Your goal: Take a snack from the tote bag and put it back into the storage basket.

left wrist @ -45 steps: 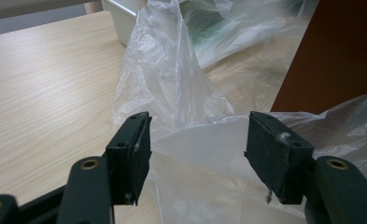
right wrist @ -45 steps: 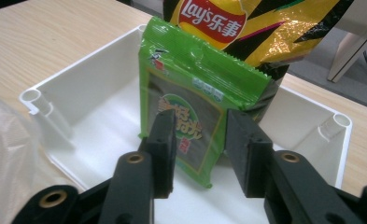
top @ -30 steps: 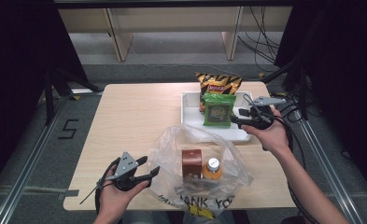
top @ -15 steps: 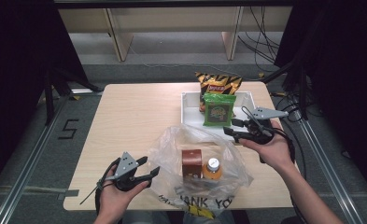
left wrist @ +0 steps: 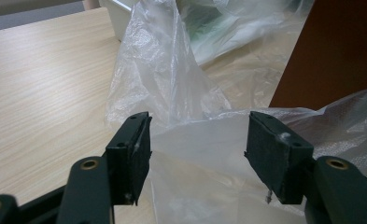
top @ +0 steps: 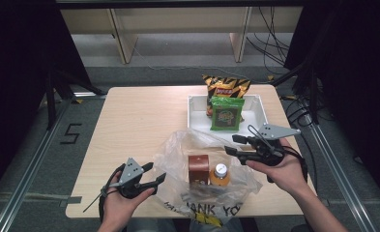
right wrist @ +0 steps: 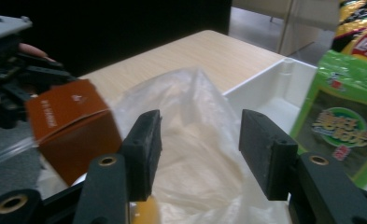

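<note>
Here, the high view shows the clear plastic bag (top: 197,159) at lower centre of the tabletop (top: 139,121), holding a brown box (top: 198,169) and bottle (top: 220,175). Both the left claw (top: 154,174) and right claw (top: 232,145) gape open beside it; the left gripper view shows film between its pads, ungripped.

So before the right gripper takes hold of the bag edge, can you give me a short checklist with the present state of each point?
1. Right gripper jaws open and empty: ok.
2. Plastic bag rim in front of the right jaws: ok; film lies between them in the right gripper view.
3. Left gripper at the bag's other side, jaws open, film between but not pinched: ok.
4. Brown box and orange bottle upright inside the bag: ok.
5. Green snack pack in the white tray, apart from the right gripper: ok.
6. Bag mouth open wide enough: cannot tell.
</note>
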A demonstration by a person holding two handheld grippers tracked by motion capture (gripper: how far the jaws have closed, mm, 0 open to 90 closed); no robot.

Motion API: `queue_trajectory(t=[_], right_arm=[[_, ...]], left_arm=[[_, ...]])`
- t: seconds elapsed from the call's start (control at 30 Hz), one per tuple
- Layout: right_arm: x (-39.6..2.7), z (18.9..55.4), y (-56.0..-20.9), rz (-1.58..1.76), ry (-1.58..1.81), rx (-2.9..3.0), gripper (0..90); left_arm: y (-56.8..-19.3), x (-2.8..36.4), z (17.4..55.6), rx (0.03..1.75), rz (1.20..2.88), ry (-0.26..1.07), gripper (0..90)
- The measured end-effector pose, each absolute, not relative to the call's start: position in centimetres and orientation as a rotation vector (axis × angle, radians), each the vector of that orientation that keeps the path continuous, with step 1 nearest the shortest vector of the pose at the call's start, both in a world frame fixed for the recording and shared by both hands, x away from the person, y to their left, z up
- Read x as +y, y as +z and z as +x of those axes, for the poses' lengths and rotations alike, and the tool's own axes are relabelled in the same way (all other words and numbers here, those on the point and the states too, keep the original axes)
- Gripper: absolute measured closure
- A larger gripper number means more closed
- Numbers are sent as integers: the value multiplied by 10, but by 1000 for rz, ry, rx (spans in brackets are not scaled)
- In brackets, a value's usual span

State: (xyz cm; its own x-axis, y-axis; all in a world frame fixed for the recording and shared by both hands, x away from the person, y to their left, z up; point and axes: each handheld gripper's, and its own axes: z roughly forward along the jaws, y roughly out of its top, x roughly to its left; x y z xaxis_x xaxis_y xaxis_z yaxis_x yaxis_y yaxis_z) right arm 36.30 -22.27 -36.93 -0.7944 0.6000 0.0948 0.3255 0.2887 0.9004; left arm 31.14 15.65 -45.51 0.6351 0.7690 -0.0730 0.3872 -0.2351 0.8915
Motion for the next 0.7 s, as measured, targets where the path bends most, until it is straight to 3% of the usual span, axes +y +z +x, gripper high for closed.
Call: queue_trajectory(t=[0.7], right_arm=[[-208,342,-381,745,1544,2377,434]], left_arm=[[-455,155,311,924,1855,476,397]])
